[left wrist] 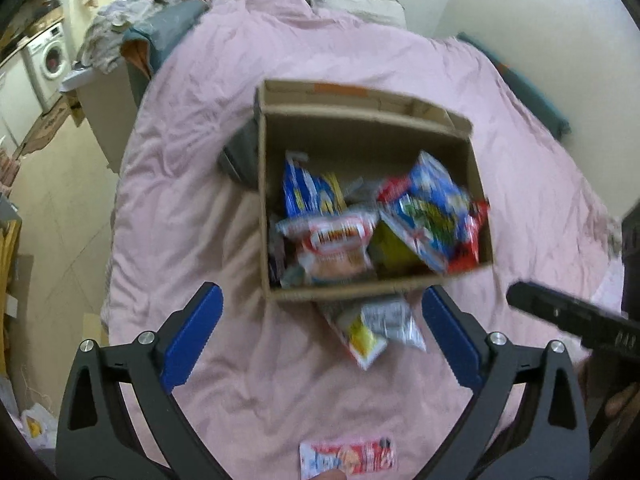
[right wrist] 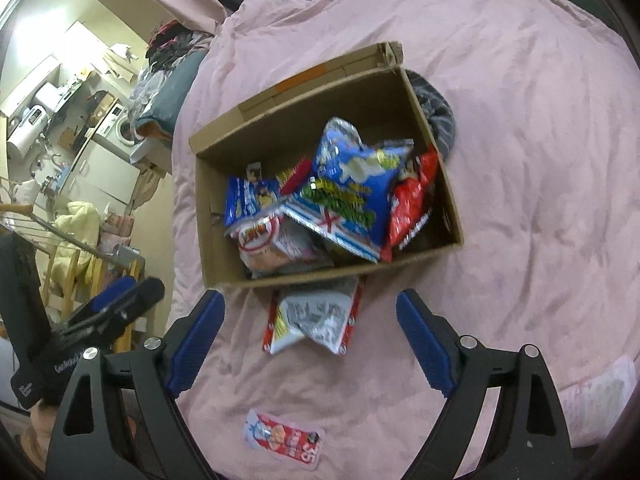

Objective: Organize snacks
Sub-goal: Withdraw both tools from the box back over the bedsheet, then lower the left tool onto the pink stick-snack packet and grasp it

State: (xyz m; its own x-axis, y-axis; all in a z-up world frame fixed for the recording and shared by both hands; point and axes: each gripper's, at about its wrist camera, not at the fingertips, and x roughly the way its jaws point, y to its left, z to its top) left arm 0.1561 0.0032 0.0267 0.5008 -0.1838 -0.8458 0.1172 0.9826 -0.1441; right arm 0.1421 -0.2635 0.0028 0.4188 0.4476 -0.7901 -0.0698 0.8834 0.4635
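We see a cardboard box point(left wrist: 362, 284) standing open on a pink bedcover point(left wrist: 192, 168), and most of the snacks are already inside it. In the box a large blue bag point(right wrist: 356, 184) lies on top toward the right, a red packet point(right wrist: 412, 204) stands against the right wall, a smaller blue packet point(right wrist: 250, 196) sits at the left, and a white and red packet point(right wrist: 268, 240) lies at the near wall

Two snacks are outside the box. A silver packet with red edges point(right wrist: 316, 320) lies on the bedcover touching the box's near wall, with its far end tucked under the box edge. A small flat pink and red packet point(right wrist: 284, 442) lies nearer to us, well apart from the box

Our left gripper point(left wrist: 322, 330) has its blue-padded jaws spread wide with nothing between them; the silver packet lies on the cover in the gap. Our right gripper point(right wrist: 310, 334) is likewise spread wide and empty, hovering over that same packet

A dark grey cloth point(right wrist: 438, 120) lies against the box's far right side. On the far left stands a washing machine point(left wrist: 50, 58)
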